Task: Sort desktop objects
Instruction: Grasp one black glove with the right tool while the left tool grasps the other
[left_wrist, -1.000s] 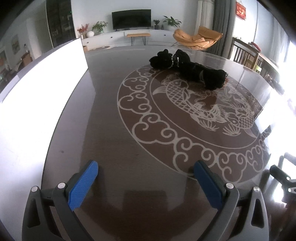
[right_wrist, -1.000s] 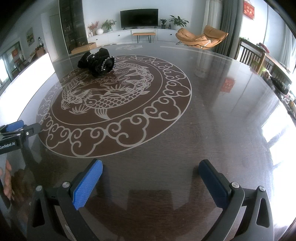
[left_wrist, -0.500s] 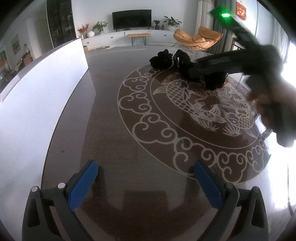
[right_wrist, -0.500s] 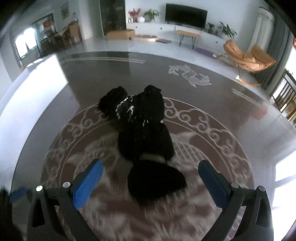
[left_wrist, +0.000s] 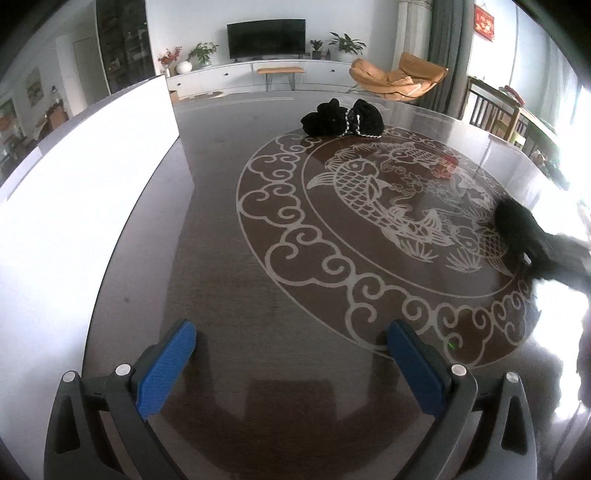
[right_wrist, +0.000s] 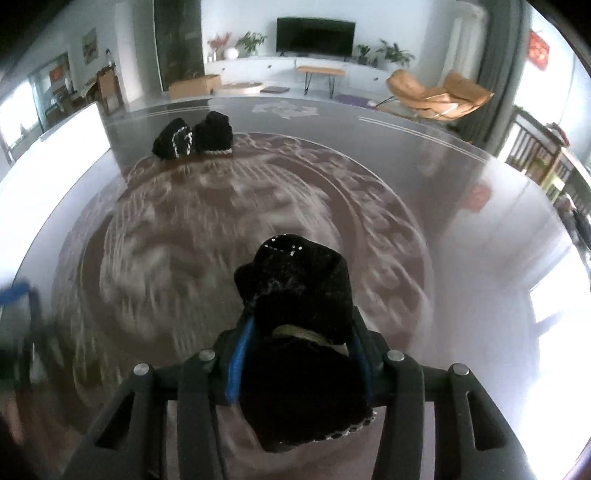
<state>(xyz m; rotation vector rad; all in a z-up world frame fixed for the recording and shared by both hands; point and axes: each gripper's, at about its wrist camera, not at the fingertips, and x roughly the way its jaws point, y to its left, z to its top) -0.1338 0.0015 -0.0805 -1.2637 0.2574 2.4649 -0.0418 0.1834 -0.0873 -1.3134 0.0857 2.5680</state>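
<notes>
My right gripper (right_wrist: 299, 354) is shut on a black fuzzy cloth item with bead trim (right_wrist: 295, 295), held over the dark round table (right_wrist: 461, 258). The same item shows blurred at the right edge of the left wrist view (left_wrist: 517, 229). Two more black fuzzy items with beaded edges lie together at the far side of the table (right_wrist: 194, 140), also visible in the left wrist view (left_wrist: 341, 120). My left gripper (left_wrist: 291, 354) is open and empty, low over the near left part of the table (left_wrist: 221, 258).
A large white board (left_wrist: 74, 192) stands along the table's left edge. The tabletop carries a pale fish-and-cloud pattern (left_wrist: 369, 192). Beyond the table are an orange lounge chair (left_wrist: 395, 79), a TV cabinet and wooden chairs at the right.
My right gripper reached the black pile, closed on the nearest item and pulled it back toward the near right. The pile at the far side is now smaller. The left gripper stayed put.
</notes>
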